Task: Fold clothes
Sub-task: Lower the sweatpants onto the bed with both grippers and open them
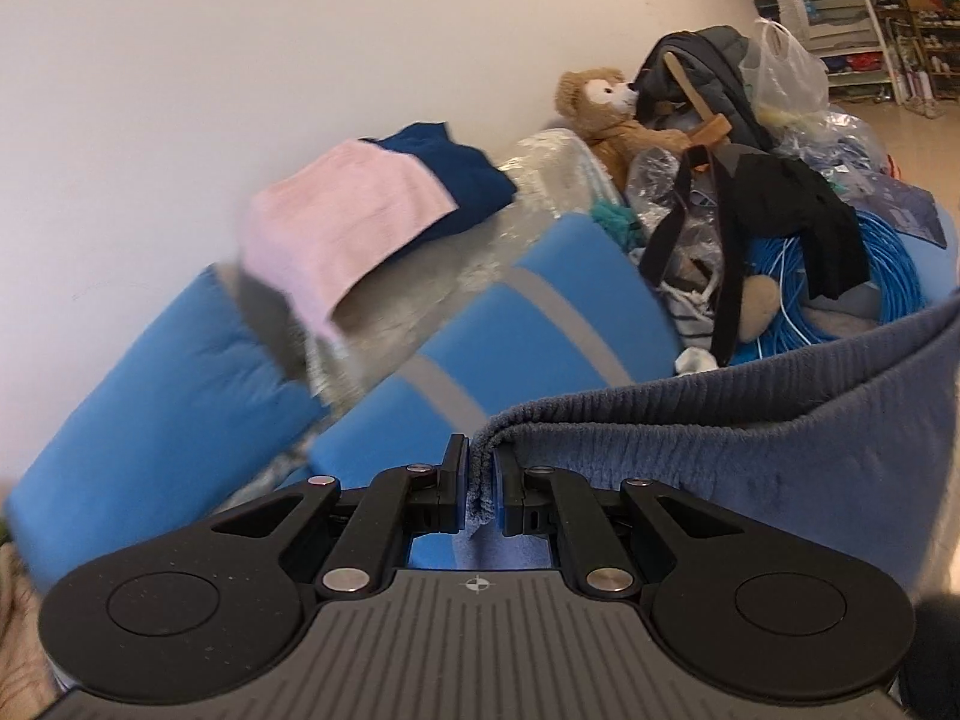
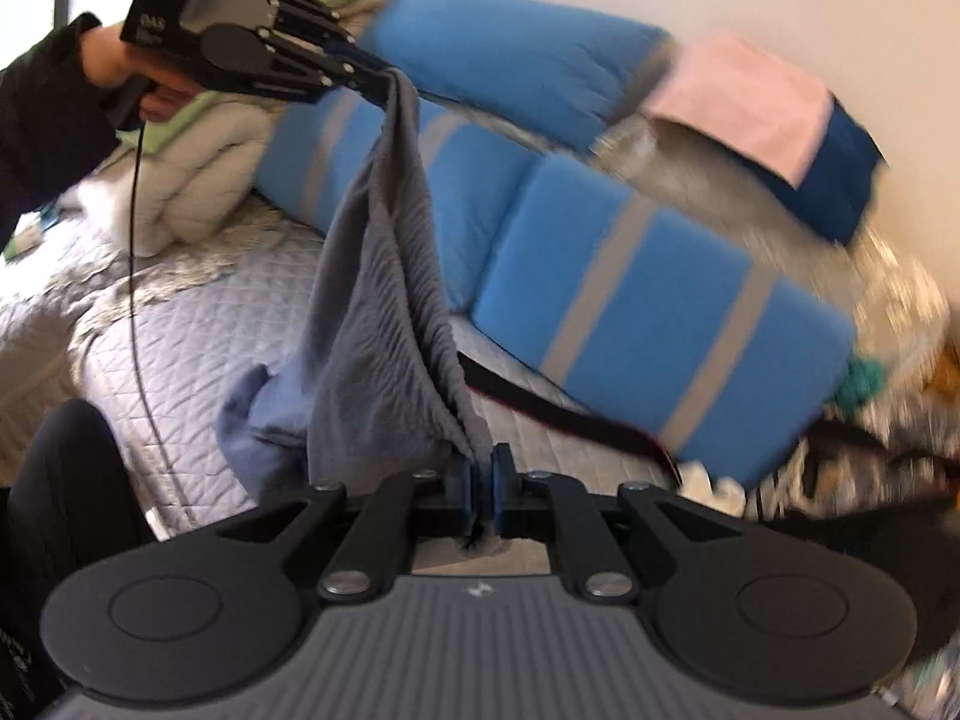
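A grey-blue ribbed garment (image 2: 384, 300) hangs in the air between my two grippers, above a quilted grey bed (image 2: 198, 324). My left gripper (image 1: 481, 468) is shut on one corner of it; the cloth (image 1: 750, 456) sweeps off to the right in the left wrist view. From the right wrist view that same left gripper (image 2: 384, 73) shows at upper left, held by a hand in a dark sleeve (image 2: 42, 114). My right gripper (image 2: 483, 480) is shut on the other end of the garment, whose lower folds sag toward the bed.
Blue cushions with grey stripes (image 2: 654, 324) lean against the white wall. Folded pink and navy clothes (image 1: 360, 210) lie on top. A teddy bear (image 1: 606, 108), plastic bags, a black strap and blue cable (image 1: 780, 276) pile up on the right. Pale bedding (image 2: 198, 168) is stacked at left.
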`<state>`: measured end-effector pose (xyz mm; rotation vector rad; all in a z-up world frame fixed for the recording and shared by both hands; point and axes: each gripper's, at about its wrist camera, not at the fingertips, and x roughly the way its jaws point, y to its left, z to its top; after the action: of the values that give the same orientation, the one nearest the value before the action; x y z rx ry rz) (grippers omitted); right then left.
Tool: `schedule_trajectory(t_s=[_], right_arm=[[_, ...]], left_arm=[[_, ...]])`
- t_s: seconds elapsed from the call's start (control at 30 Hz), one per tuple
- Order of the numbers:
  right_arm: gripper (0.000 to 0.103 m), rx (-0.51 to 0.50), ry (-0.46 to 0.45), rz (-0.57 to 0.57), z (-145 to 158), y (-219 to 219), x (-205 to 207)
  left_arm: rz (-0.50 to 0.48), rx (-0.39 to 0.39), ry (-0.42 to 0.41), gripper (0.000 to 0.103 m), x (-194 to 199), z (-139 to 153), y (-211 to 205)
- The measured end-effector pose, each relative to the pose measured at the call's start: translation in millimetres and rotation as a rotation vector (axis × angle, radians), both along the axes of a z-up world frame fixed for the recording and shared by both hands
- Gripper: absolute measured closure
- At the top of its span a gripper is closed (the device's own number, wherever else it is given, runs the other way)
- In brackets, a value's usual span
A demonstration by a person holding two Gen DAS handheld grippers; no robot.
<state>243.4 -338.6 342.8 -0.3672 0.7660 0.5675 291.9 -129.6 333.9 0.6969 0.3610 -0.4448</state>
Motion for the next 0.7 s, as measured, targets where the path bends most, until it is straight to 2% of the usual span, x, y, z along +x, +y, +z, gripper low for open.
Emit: schedule_trajectory(t_s=[0.17, 0.3, 0.43, 0.7], right_arm=[[0.103, 0.054, 0.05, -0.157, -32.6, -54.4, 8.1], [0.103, 0.084, 0.095, -0.275, -66.1, -98.4, 14.1], [0.103, 0.096, 0.14, -0.379, -104.2, -136.5, 20.3], [0.103, 0.072, 0.23, -0.529, -177.3, -181.4, 40.4]], left_arm=[[-0.067, 0.031, 0.015, 0.095, 36.7, -39.8, -68.5], [-0.121, 0.04, 0.041, 0.095, 61.8, -71.6, -120.4], [-0.162, 0.075, 0.031, 0.095, 80.7, -108.3, -171.9], [-0.207, 0.134, 0.01, 0.095, 111.9, -194.8, -258.3]])
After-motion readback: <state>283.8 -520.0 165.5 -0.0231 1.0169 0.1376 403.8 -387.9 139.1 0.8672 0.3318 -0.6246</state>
